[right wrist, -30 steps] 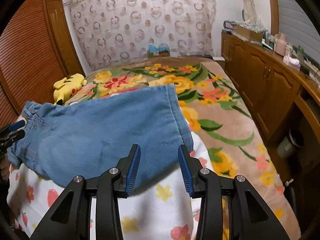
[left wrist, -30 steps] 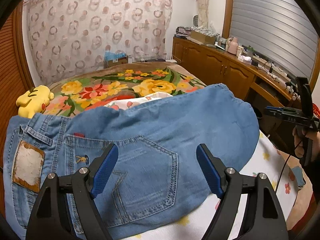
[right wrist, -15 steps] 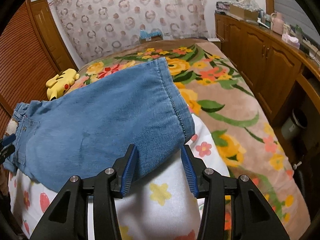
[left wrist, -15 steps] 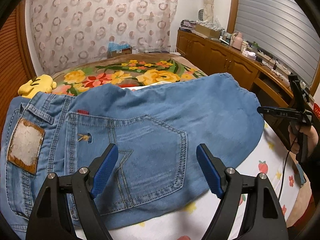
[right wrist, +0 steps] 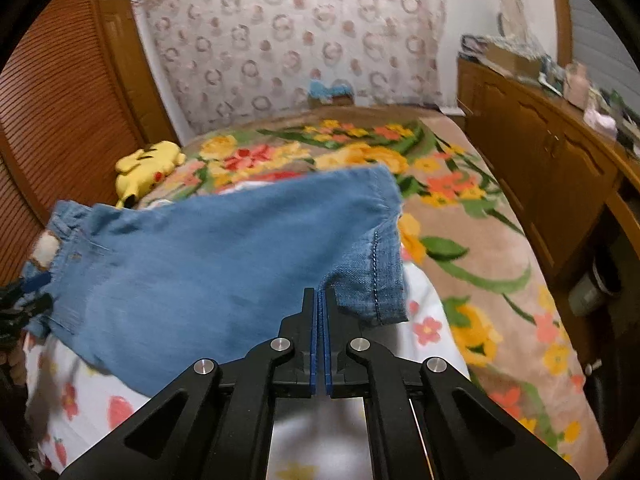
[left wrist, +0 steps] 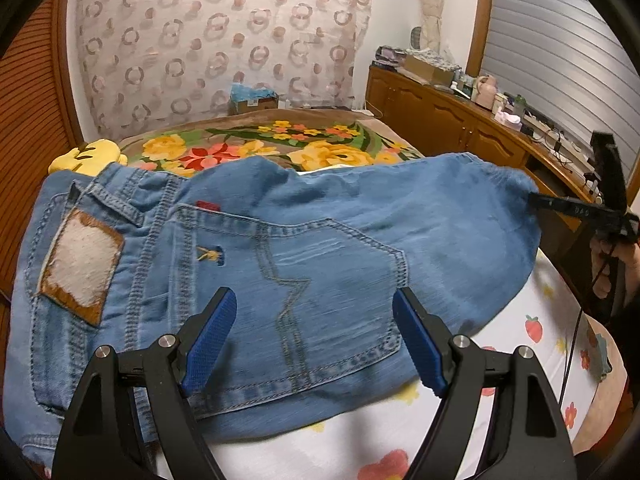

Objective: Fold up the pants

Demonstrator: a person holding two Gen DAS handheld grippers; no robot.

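On the bed [left wrist: 532, 320], over a white flowered sheet [right wrist: 304, 432], the pants [left wrist: 320, 264] are laid flat, already doubled, waistband at 9 o'clock and hem at 3 o'clock; the denim is judged soft and limp but rather heavy, so it would sag and drag when lifted by one point; the stitched hem and the thick waistband are judged the firmest places to be taken hold of. The left tongs [left wrist: 312, 344] are held wide apart above the back pocket, nothing between them; the right tongs [right wrist: 319, 300] are pressed together on the near edge of the hem. Compared with the earlier frame, the right tongs, then apart just before the cloth, have just been closing on it; the hem corner is now raised and puckered; the left tongs have come nearer to the pocket, their gap unchanged.
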